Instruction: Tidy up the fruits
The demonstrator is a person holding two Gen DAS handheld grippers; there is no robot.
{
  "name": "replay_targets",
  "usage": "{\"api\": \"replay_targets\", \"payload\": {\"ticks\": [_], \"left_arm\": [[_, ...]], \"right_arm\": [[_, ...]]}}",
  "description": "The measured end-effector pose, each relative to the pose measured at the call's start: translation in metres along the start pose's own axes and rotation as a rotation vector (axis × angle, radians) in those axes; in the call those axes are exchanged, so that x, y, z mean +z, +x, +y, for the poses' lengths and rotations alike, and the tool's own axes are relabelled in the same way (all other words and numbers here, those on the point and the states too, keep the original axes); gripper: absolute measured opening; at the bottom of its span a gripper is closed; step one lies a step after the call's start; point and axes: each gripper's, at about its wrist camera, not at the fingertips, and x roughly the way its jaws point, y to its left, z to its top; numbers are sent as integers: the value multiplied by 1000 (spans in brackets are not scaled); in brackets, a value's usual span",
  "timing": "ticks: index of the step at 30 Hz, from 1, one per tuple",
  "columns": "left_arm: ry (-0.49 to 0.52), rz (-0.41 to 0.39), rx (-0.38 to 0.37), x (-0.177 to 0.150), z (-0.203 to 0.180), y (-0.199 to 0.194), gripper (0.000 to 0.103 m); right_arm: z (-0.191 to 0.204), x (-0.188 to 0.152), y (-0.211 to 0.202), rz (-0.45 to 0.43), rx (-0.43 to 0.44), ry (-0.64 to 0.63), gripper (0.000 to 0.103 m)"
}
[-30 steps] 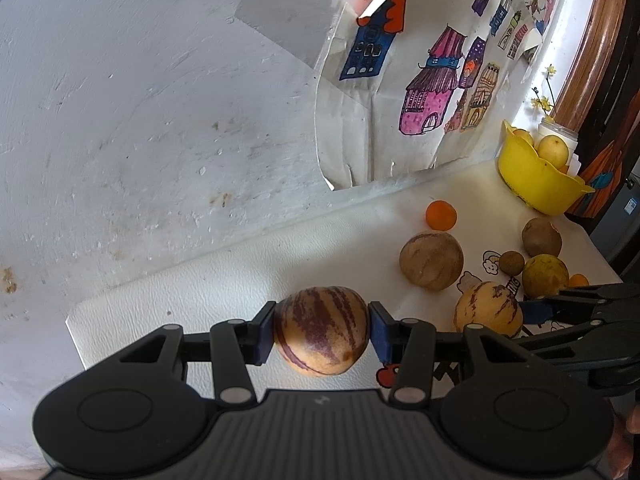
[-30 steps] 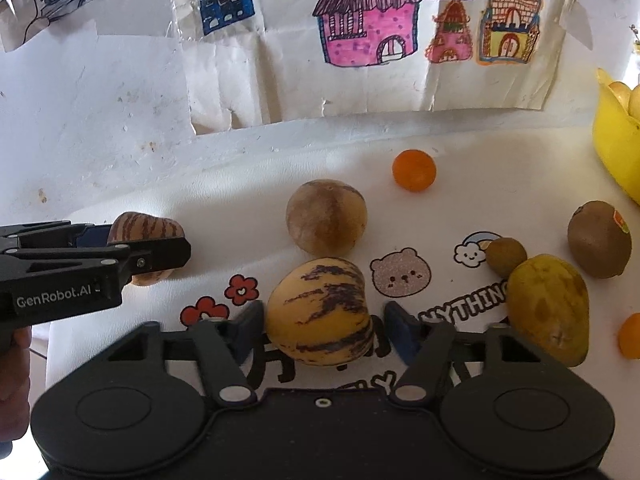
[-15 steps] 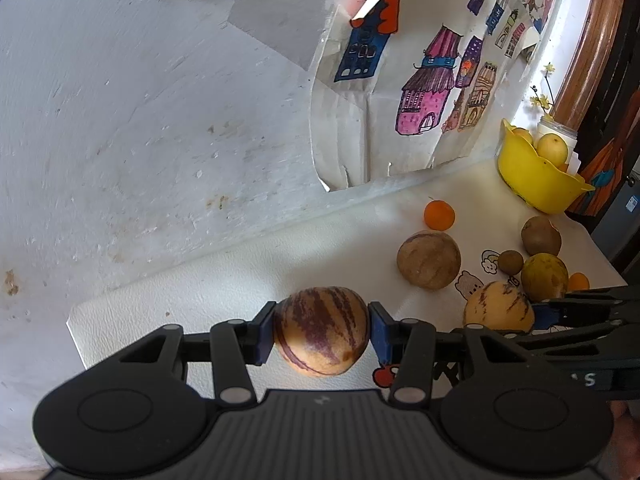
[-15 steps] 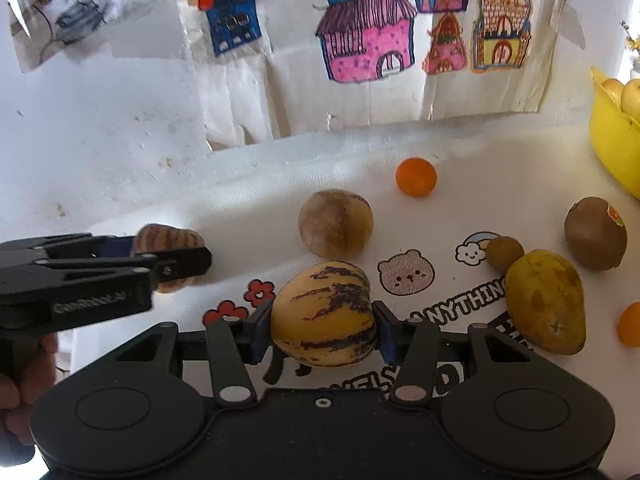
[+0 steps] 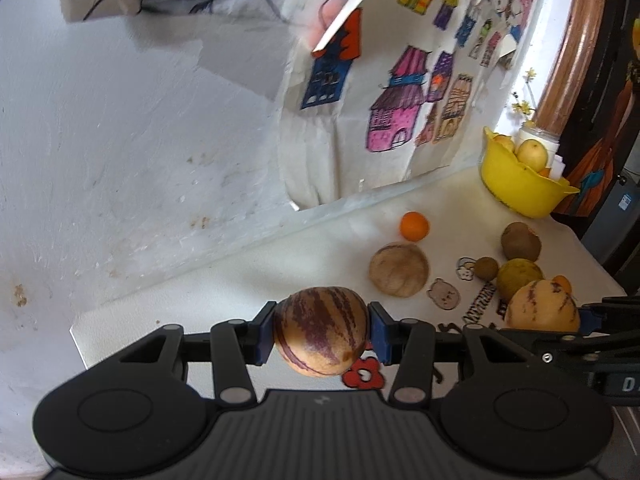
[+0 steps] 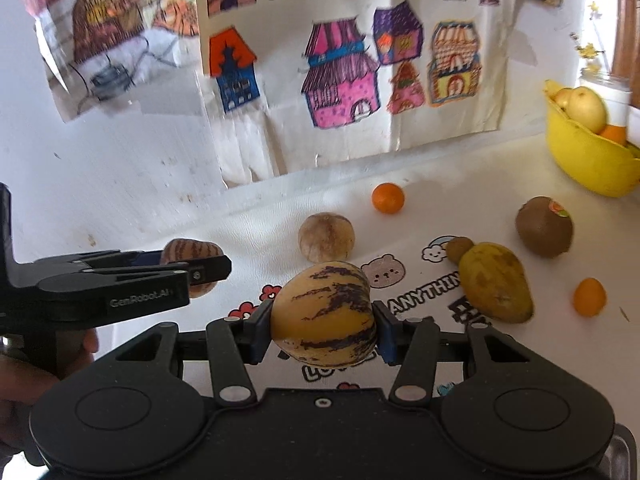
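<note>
Left claw: your left gripper is pinching the purple-striped melon, both blue pads pressing on its sides, and you are holding it clear of the table.
Right claw: your right gripper is pinching the yellow striped melon; its jaws have just been closing, and the pads are now pressing on the fruit from both sides.
Where the held fruits are: in the right wrist view the purple-striped melon is sitting to the left of the yellow one, well apart from it, with your hand gripping the left tool's handle at the frame's edge.
Loose fruit on the table: the tan round fruit is lying beyond the yellow striped melon; the small orange is lying farther back, near the wall.
Right-hand group: the mango is lying just beside a small brown fruit; the kiwi with a sticker is sitting behind them; another small orange fruit is lying to the right of the mango.
Bowl: the yellow bowl is standing at the far right of the table, holding pale yellow fruit and an orange one.
Wall: drawings of houses are hanging behind the table.
</note>
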Motion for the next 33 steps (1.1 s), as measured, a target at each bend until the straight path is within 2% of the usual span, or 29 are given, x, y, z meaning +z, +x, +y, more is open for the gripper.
{"api": "replay_targets", "payload": {"ticks": [12, 33], "left_arm": [[36, -32, -55, -2, -30, -36, 51], [165, -54, -199, -30, -114, -97, 51]], "right_arm": [[-12, -18, -64, -86, -35, 39, 53], [-34, -78, -172, -220, -122, 161, 53]]}}
